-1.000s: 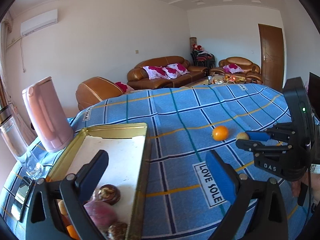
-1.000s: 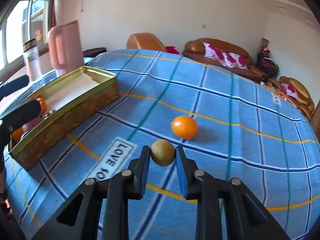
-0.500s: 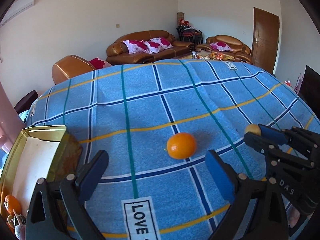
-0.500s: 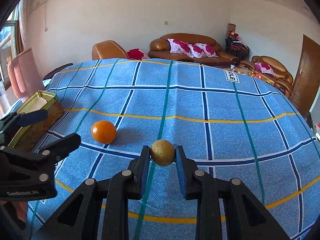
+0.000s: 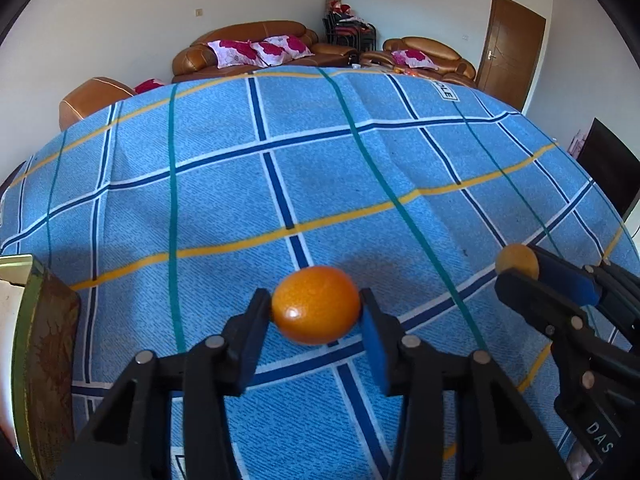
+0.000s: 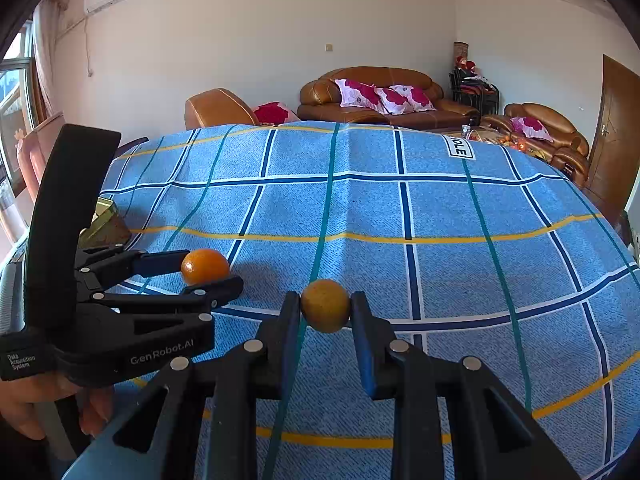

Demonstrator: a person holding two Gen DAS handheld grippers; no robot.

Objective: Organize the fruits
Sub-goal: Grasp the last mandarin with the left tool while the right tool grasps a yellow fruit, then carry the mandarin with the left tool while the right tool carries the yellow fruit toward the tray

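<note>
A gold tin point(image 5: 44, 344) sits at the left edge of the blue checked tablecloth point(image 5: 320, 184). Just to its right, the left gripper point(image 5: 316, 308) has just been closing its jaws around the orange point(image 5: 316, 309); both pads now touch it. Farther right, the right gripper point(image 6: 325, 307) is clamped on a small yellow-brown fruit point(image 6: 325, 305) above the cloth's near edge.

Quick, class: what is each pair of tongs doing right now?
Left tongs: just closed onto the orange.
Right tongs: shut on the small yellow-brown fruit.
</note>
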